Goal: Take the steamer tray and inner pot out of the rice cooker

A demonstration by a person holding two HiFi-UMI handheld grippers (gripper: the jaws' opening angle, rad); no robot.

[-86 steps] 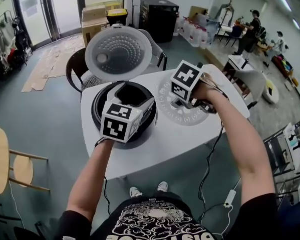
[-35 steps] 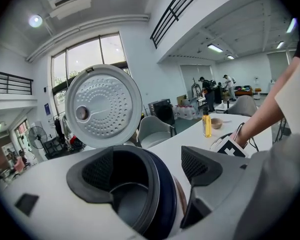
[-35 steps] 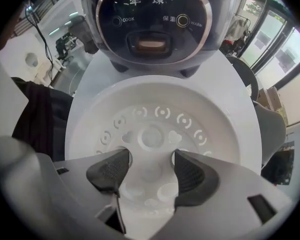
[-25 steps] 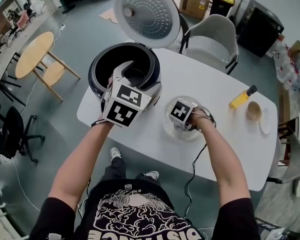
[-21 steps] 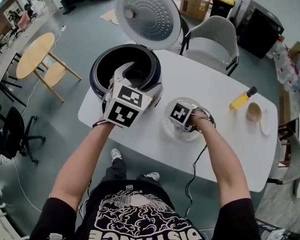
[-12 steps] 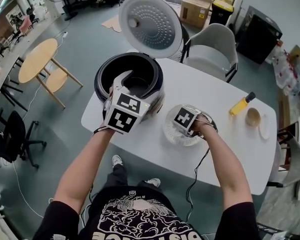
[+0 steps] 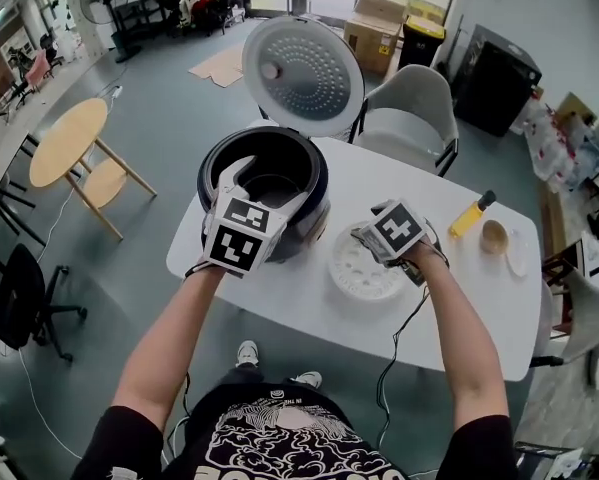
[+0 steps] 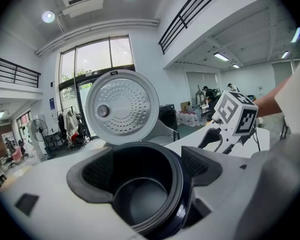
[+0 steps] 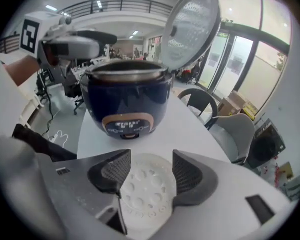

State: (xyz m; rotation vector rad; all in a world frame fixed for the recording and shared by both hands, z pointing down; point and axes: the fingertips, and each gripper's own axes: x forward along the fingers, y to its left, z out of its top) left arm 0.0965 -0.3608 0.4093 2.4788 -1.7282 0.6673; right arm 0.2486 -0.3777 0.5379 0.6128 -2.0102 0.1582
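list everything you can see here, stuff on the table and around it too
rice cooker: 1, dark blue, left end of the table
lid: 1, white inside, standing open
inner pot: 1, dark, inside the rice cooker
steamer tray: 1, white, flat on the table, right of the rice cooker
bottle: 1, yellow, table's right part
cup: 1, tan, beside the bottle
dish: 1, white, right of the cup
table: 1, white
chair: 1, grey, behind the table
round table: 1, wooden, left
left tongs: jaws apart at the rice cooker's opening, empty
right tongs: above the steamer tray, jaws apart, just closing a little, gripping nothing
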